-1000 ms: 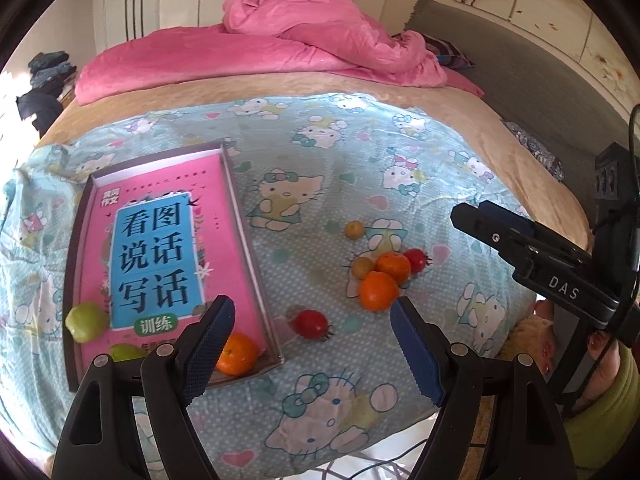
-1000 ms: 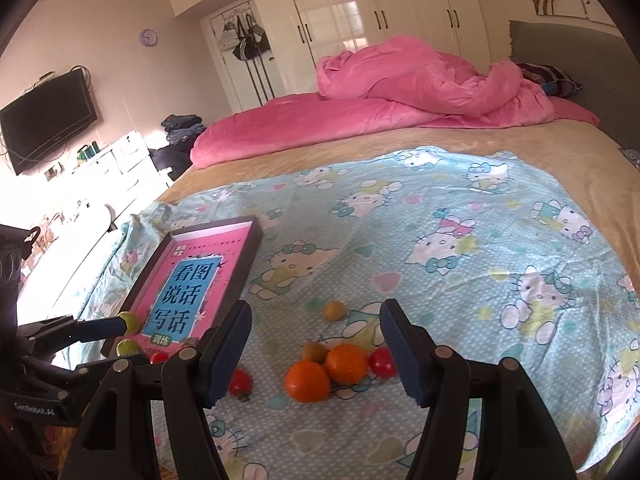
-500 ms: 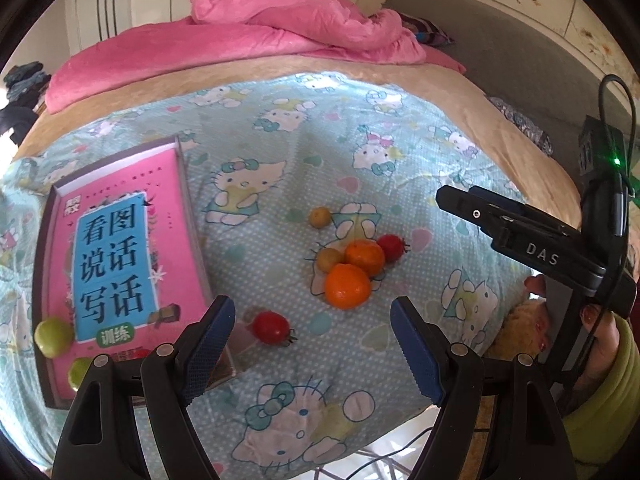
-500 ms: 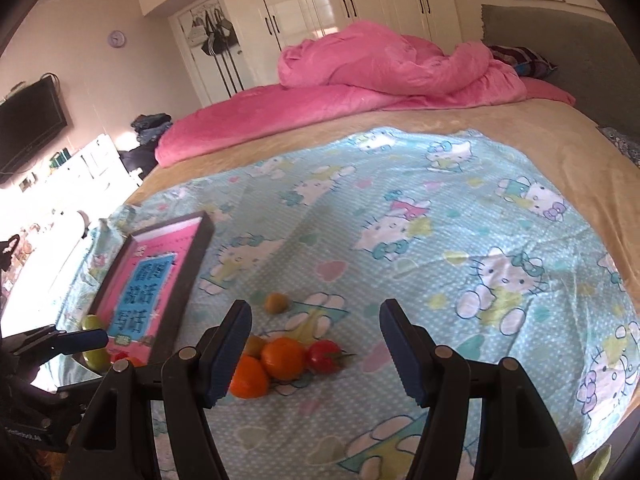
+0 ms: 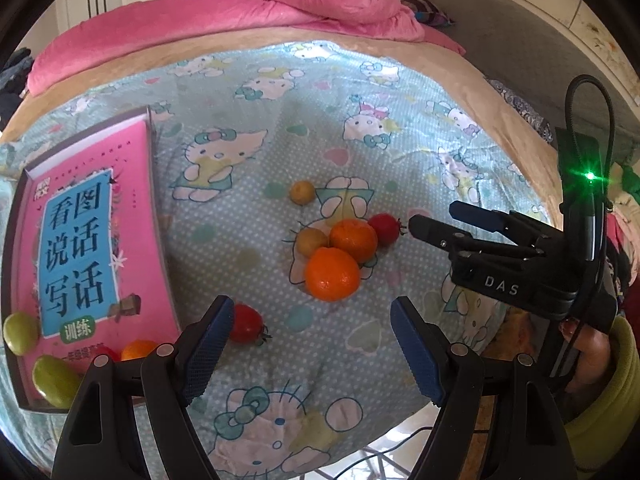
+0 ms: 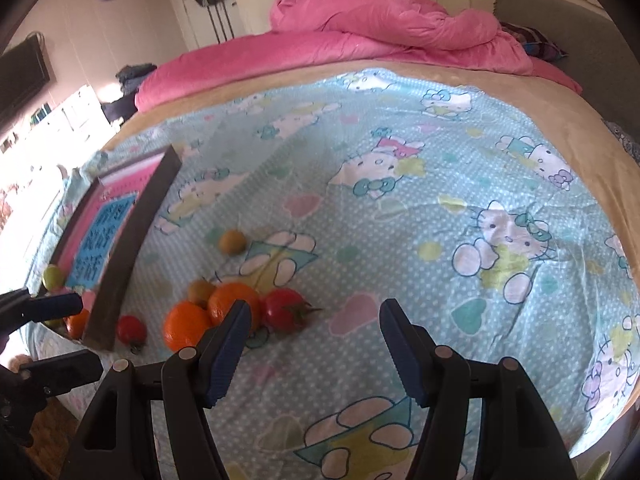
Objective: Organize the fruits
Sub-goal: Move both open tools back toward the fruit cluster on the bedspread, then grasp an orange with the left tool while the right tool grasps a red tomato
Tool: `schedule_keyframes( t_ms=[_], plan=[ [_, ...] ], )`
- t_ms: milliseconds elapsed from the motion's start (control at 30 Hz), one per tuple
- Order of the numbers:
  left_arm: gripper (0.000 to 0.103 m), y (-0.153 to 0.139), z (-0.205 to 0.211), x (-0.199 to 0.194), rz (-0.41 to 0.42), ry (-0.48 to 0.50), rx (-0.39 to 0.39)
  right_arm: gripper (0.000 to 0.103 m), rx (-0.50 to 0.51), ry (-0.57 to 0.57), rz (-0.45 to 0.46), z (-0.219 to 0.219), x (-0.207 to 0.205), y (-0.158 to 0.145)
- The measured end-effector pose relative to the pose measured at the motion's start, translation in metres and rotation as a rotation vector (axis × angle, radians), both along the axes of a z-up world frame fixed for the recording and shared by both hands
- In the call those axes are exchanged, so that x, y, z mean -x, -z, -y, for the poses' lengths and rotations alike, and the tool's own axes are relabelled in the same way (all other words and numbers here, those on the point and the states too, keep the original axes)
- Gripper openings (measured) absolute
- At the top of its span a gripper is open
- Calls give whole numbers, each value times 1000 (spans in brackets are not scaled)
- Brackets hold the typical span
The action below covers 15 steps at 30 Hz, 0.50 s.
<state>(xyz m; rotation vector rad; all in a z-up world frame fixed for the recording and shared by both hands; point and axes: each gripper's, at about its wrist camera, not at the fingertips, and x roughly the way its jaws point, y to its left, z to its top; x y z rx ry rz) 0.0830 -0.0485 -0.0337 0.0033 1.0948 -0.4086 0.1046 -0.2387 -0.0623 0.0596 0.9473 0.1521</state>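
Note:
A cluster of fruit lies on the Hello Kitty sheet: two oranges (image 5: 332, 274) (image 5: 354, 238), a red tomato (image 5: 384, 229), two small yellow-brown fruits (image 5: 311, 241) (image 5: 302, 192). Another tomato (image 5: 246, 323) lies beside the shallow box (image 5: 156, 216) with the pink book. The box holds two green fruits (image 5: 20, 332) (image 5: 54, 380) and an orange (image 5: 138, 349). My left gripper (image 5: 310, 354) is open and empty above the sheet's near edge. My right gripper (image 6: 314, 354) is open and empty, its left finger (image 6: 228, 344) just before the oranges (image 6: 232, 304); its tips near the tomato in the left wrist view (image 5: 434, 224).
A pink quilt (image 6: 384, 28) is heaped at the far side of the bed. A grey headboard (image 5: 520, 40) runs along the right. The box wall (image 6: 132, 256) stands left of the fruit. Wardrobes and a TV are behind.
Both grippers have moved forward and down toward the fruit cluster. The right gripper's tips have come close to the tomato. Both stay open.

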Motion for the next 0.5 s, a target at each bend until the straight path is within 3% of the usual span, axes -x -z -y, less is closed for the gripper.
schedule_keyframes(
  t_ms=[500],
  plan=[
    [81, 16, 6, -13, -57, -9, 28, 66, 110, -80, -54, -20, -4, 21]
  ],
)
